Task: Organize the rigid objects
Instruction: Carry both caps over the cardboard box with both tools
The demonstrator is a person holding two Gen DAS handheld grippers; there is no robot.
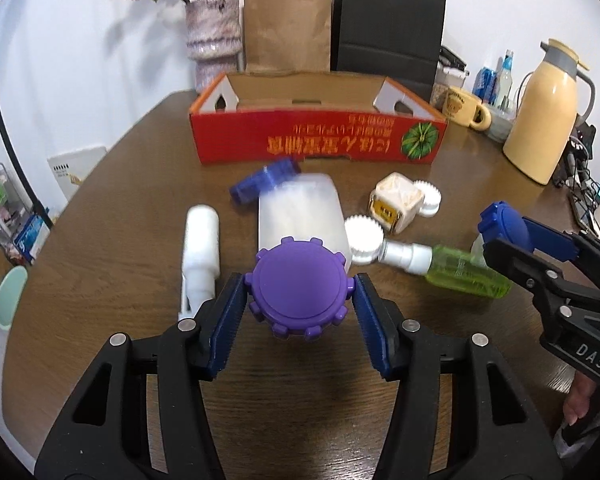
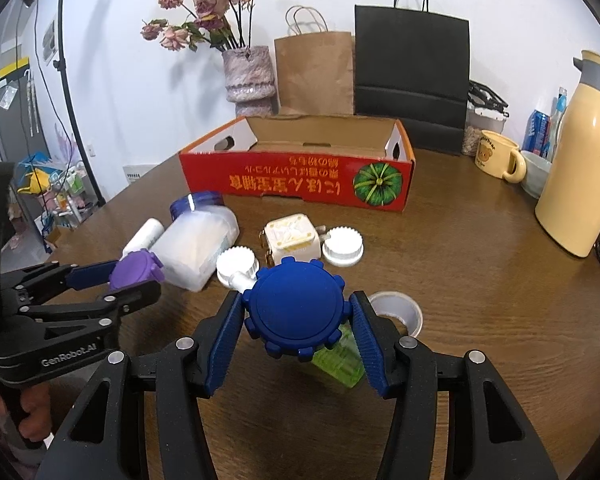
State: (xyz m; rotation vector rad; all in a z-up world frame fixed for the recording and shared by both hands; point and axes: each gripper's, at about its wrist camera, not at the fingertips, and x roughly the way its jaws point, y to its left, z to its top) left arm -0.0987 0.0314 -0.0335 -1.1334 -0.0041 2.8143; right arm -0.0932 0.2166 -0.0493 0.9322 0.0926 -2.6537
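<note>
We see both grippers loaded above the near edge of the brown table (image 1: 120,184): the left gripper (image 1: 300,300) has its blue pads pressed on the notched rim of a purple lid (image 1: 300,290), and the right gripper (image 2: 298,316) clamps a dark blue lid (image 2: 298,314) in the same way, each lid face turned toward its own camera. We note that the jaws of each stand at a middling width set by the lid between them. The red cardboard box (image 1: 320,142) lies open-topped toward the far edge of the table, its long axis running left to right, squarely ahead of both sets of jaws; we see nothing on the part of its floor that shows. Between the grippers and the box lie the remaining pieces: a large clear jar (image 1: 300,216) on its side with a blue cap pointing away toward the box, a white bottle (image 1: 202,244) to its left, a green bottle (image 1: 466,272) to its right, a small square container (image 1: 396,204) and loose white lids (image 1: 364,236). We judge neither hand clearly nearer, so either lid must travel forward over the lying jar and clear the red front wall before release
</note>
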